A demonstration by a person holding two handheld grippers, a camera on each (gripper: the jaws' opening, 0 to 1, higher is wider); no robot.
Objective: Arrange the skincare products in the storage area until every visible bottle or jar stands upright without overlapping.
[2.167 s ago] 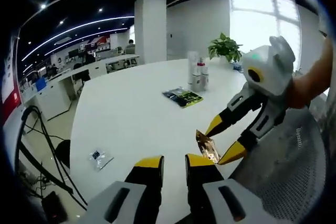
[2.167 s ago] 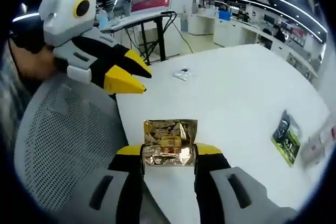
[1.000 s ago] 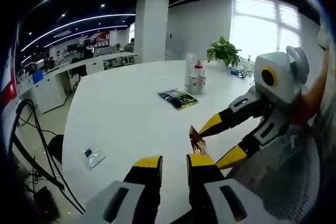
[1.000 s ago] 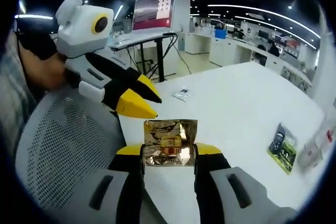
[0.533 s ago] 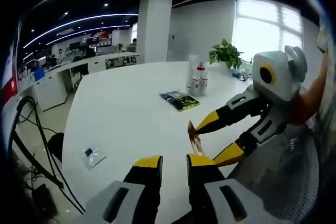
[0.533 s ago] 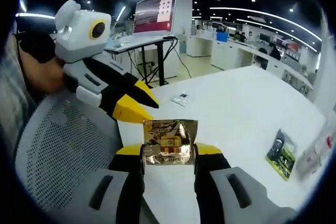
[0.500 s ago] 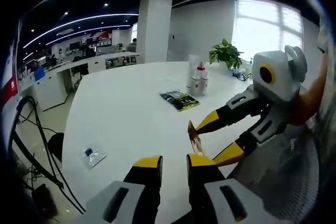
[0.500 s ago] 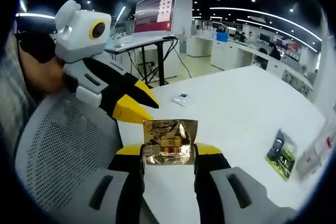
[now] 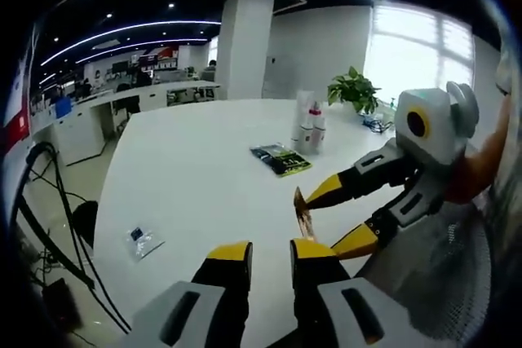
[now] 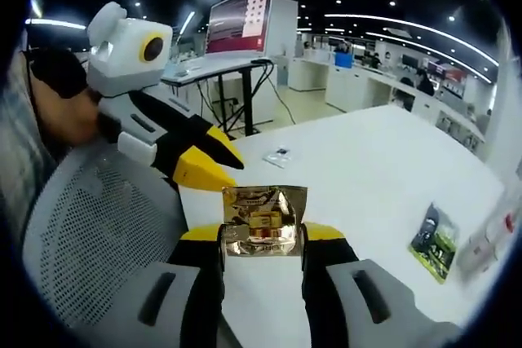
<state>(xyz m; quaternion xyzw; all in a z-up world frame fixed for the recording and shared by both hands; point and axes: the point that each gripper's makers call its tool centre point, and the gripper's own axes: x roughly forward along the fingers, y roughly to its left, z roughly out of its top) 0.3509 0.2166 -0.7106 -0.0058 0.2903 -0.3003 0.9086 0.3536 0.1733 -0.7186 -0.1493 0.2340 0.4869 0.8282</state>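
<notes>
little has shifted since a moment ago: my right gripper [image 10: 261, 238] still pinches the crinkly gold foil sachet [image 10: 263, 220] over the smooth white table [image 9: 204, 169]; my left gripper [image 9: 269, 254] looks narrowly parted, empty, i think.

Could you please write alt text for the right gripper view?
The right gripper clamps a gold foil sachet above a white table. The left gripper hovers beside it over a mesh chair.
</notes>
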